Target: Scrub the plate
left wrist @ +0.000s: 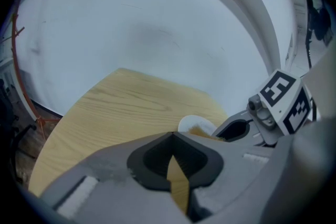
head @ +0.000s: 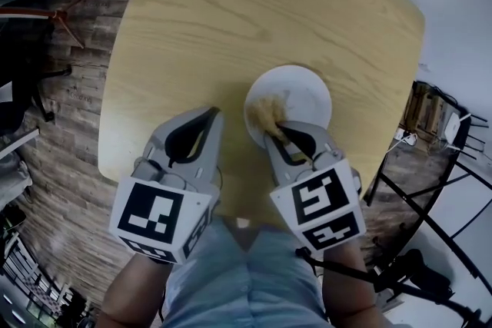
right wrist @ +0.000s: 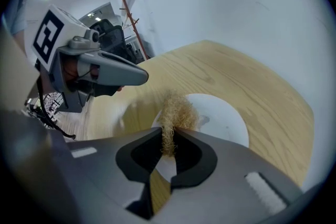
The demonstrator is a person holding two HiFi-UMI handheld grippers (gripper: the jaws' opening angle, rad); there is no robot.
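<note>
Nearest are the person's 2 legs in light blue trousers, with 2 black and white marker cubes just above them, 1 on each gripper.

The right gripper has its 2 jaws closed on a tan, curly scrubber. The fluffy end sticks out past the tips and sits on the near left part of the plate. The plate is white and round. It lies flat on the bench, on the right side and close to the near edge. In the head view a tan smear marks the plate where the scrubber is.

The left gripper has its 2 jaws closed with the tips touching. Nothing is between them. Only the wood shows through the little gap behind the tips. This gripper is over the bench just left of the plate and does not touch it.

The bench is pale wood with round corners. Under it is a floor that looks like brown brick. A thin red-brown coat stand is far off by the white wall.
</note>
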